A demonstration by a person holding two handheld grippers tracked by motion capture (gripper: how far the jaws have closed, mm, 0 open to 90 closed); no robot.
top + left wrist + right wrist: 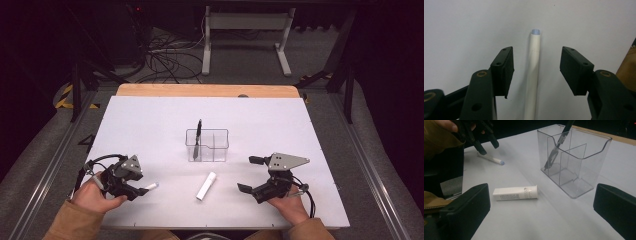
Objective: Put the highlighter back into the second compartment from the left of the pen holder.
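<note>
Over at the left, the left gripper [141, 190] is lowered over a slim white marker [533, 75] lying flat on the white table [150, 120]; its jaws stand partly open on either side of the barrel, not pressing it, so nothing is gripped yet. The marker's bluish tip points away from the hand, and the jaws line up across the barrel, which looks to me like the setup for a pick-up. Moving toward the middle, a small white tube [206, 185] lies on its side near the front edge, apart from the marker; there is fine grey printing on it, too small for me to read. Just behind it stands a clear divided organizer [207, 145], with a dark pen [198, 134] leaning upright in its left compartment, presumably where loose items are meant to go. At the right, the right gripper [246, 174] rests low by the table's edge, jaws wide apart and empty, seemingly waiting its turn.
</note>
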